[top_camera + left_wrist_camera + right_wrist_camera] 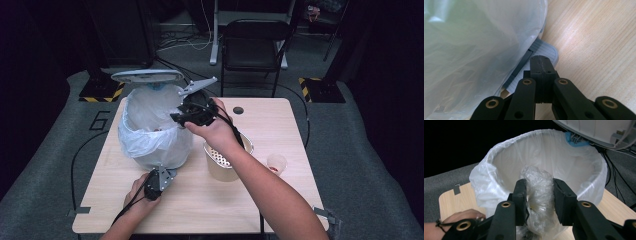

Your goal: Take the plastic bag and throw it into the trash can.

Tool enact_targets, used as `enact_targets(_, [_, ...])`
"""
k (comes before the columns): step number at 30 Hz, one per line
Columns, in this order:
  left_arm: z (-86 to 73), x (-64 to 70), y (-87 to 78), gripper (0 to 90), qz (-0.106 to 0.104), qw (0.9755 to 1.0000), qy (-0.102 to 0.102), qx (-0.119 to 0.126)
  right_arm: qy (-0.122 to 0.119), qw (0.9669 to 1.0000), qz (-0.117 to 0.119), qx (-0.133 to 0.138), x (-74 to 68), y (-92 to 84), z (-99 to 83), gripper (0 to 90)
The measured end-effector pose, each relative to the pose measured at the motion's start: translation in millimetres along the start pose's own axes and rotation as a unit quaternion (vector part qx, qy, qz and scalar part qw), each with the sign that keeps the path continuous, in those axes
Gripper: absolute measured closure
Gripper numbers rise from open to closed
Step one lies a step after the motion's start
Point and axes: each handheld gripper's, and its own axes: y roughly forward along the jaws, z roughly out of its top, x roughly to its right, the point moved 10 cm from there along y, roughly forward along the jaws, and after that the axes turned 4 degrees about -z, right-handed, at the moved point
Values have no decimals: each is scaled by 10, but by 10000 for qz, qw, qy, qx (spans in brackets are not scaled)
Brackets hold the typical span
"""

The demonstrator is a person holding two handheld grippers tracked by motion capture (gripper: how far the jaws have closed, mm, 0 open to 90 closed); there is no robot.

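A pedal bin (150,132) lined with a white bag (499,162) stands on the table's left half, its grey lid (147,76) raised. My left gripper (164,175) is shut with its closed tips (541,61) resting on the bin's ribbed grey pedal (544,50) at the base. My right gripper (181,116) hovers at the bin's right rim. It (539,192) is shut on a crumpled clear plastic bag (537,182), held over the bin's mouth. Some small reddish bits lie inside the bin (157,129).
A beige perforated container (220,162) stands just right of the bin, under my right forearm. A small clear cup (276,163) sits near the table's right edge. A black folding chair (255,45) and cables lie beyond the table's (200,200) far edge.
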Motion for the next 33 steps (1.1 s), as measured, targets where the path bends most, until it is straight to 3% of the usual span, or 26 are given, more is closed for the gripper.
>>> enact_targets(9, [2, -1, 1, 900, -10, 10000, -6, 1, 67, 10000, -22, 26, -7, 213, 163, 660])
enact_targets(20, [3, 4, 0, 900, -5, 10000, 9, -24, 97, 9997, -239, 47, -31, 532, 295, 655])
enact_targets(22, [0, 2, -2, 900, -1, 10000, 28, -38, 138, 9995, -292, 34, -42, 583, 296, 622])
enact_targets(24, [0, 2, -2, 900, -1, 10000, 25, -37, 109, 9993, -344, 71, -44, 627, 299, 534])
enact_targets(27, [1, 2, -2, 900, -4, 10000, 25, -35, 180, 9991, -368, 50, -48, 656, 280, 455])
enact_targets(33, [2, 4, 0, 900, 10, 10000, 5, -23, 81, 9992, -367, 123, -52, 504, 223, 482])
